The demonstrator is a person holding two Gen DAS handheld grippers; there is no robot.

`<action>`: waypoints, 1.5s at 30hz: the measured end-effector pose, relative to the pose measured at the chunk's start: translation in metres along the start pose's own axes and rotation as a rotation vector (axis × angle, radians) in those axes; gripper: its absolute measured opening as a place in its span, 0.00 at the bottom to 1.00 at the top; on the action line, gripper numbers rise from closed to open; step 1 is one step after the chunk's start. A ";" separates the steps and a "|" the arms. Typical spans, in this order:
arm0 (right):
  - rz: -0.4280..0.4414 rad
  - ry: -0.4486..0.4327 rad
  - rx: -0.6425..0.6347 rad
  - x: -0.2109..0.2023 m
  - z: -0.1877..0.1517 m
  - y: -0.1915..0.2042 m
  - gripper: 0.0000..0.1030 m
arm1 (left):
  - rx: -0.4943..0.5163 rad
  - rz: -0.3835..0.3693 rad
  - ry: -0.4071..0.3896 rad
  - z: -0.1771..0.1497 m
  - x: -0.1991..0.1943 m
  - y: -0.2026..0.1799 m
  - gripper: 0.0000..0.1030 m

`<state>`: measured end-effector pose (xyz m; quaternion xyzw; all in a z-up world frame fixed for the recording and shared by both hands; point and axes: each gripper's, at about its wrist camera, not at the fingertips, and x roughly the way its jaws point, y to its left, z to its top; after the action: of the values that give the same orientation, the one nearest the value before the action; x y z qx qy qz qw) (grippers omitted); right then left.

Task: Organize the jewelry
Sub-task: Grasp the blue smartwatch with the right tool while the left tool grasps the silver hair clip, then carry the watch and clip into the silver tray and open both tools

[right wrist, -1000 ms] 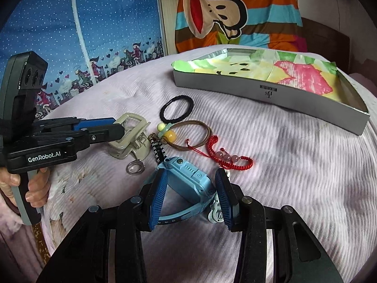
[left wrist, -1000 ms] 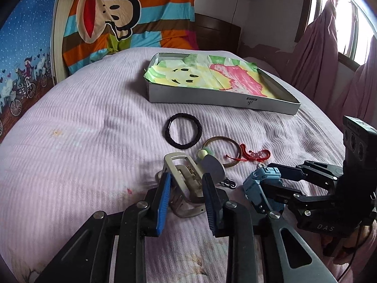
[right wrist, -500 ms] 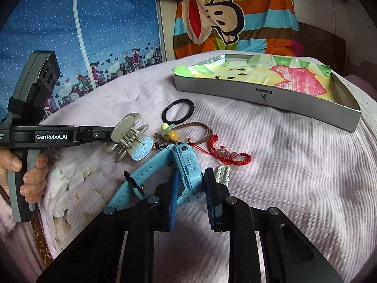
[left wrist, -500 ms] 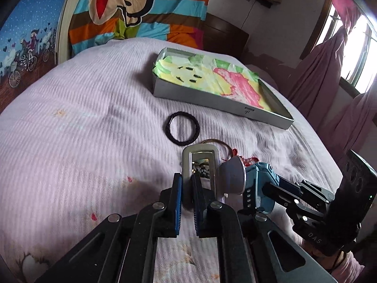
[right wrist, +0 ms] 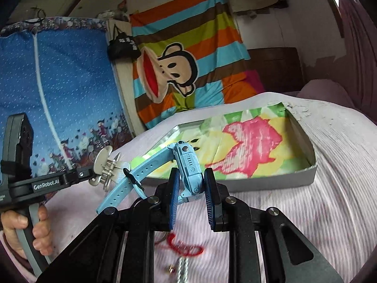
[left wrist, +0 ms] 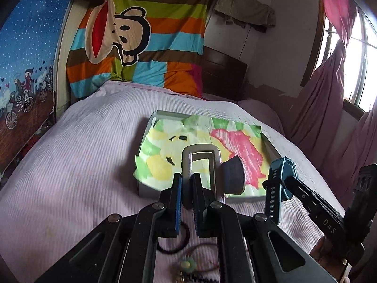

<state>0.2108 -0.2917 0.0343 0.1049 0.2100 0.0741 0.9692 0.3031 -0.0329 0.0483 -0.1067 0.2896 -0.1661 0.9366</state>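
Note:
In the left wrist view my left gripper (left wrist: 187, 188) is shut on a silver hair claw clip (left wrist: 200, 160), held up in front of the shallow grey box (left wrist: 150, 122). The box is lined with green, yellow and pink paper. My right gripper (right wrist: 190, 188) is shut on the body of a light blue watch (right wrist: 188, 165), whose strap hangs down to the left. Both items hang above the bed near the box's front wall (right wrist: 271, 181). Each view shows the other gripper: the right gripper (left wrist: 282, 184) with the watch (left wrist: 280, 172), the left gripper (right wrist: 94, 174) with the clip (right wrist: 106, 167).
On the lilac bedspread below lie a black hair tie (left wrist: 169, 247), a brown bangle with a green bead (left wrist: 188, 264) and a red beaded bracelet (right wrist: 186, 247). A hand (right wrist: 40, 231) grips the left handle. A striped cartoon blanket (left wrist: 141, 35) hangs behind; pink curtains (left wrist: 329, 118) stand to the right.
Both grippers closed on their items, the left on the clip and the right on the watch, then lifted them off the bed and carried them toward the box.

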 end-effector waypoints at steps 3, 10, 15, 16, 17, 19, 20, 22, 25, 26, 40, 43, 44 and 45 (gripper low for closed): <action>-0.068 0.018 0.037 0.038 0.024 -0.009 0.18 | -0.010 0.023 0.024 0.018 0.032 0.008 0.08; -0.176 0.189 0.024 0.119 0.033 -0.015 0.18 | -0.013 0.082 0.160 0.021 0.089 0.018 0.08; -0.195 0.270 0.017 0.142 0.021 -0.018 0.19 | 0.009 0.072 0.212 0.007 0.097 0.018 0.08; -0.193 0.267 0.010 0.142 0.018 -0.017 0.20 | 0.005 0.065 0.217 0.004 0.096 0.018 0.09; -0.191 0.262 0.007 0.141 0.016 -0.018 0.21 | -0.006 0.061 0.218 0.001 0.096 0.019 0.12; -0.179 0.256 0.016 0.139 0.013 -0.019 0.33 | -0.040 0.041 0.209 -0.003 0.094 0.023 0.28; -0.180 0.241 0.023 0.136 0.012 -0.020 0.41 | -0.062 0.036 0.193 -0.004 0.090 0.025 0.44; -0.172 0.199 0.034 0.128 0.010 -0.022 0.46 | -0.105 -0.007 0.137 -0.006 0.079 0.027 0.57; -0.170 0.138 0.025 0.110 0.009 -0.021 0.57 | -0.104 0.010 0.064 -0.008 0.060 0.022 0.64; -0.170 0.118 0.022 0.102 0.008 -0.021 0.64 | -0.093 0.007 0.040 -0.009 0.051 0.018 0.67; -0.139 -0.183 -0.038 -0.032 -0.016 0.000 0.99 | 0.082 0.147 -0.277 -0.055 -0.073 -0.020 1.00; -0.154 -0.215 -0.058 -0.056 -0.028 0.006 0.99 | 0.070 0.154 -0.312 -0.070 -0.091 -0.017 1.00; -0.160 -0.225 -0.065 -0.064 -0.032 0.007 0.99 | 0.070 0.156 -0.320 -0.075 -0.095 -0.015 1.00; -0.163 -0.236 -0.070 -0.072 -0.036 0.008 0.99 | 0.074 0.161 -0.325 -0.080 -0.099 -0.014 1.00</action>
<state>0.1295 -0.2916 0.0321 0.0616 0.0995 -0.0106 0.9931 0.1767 -0.0177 0.0383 -0.0743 0.1357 -0.0817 0.9846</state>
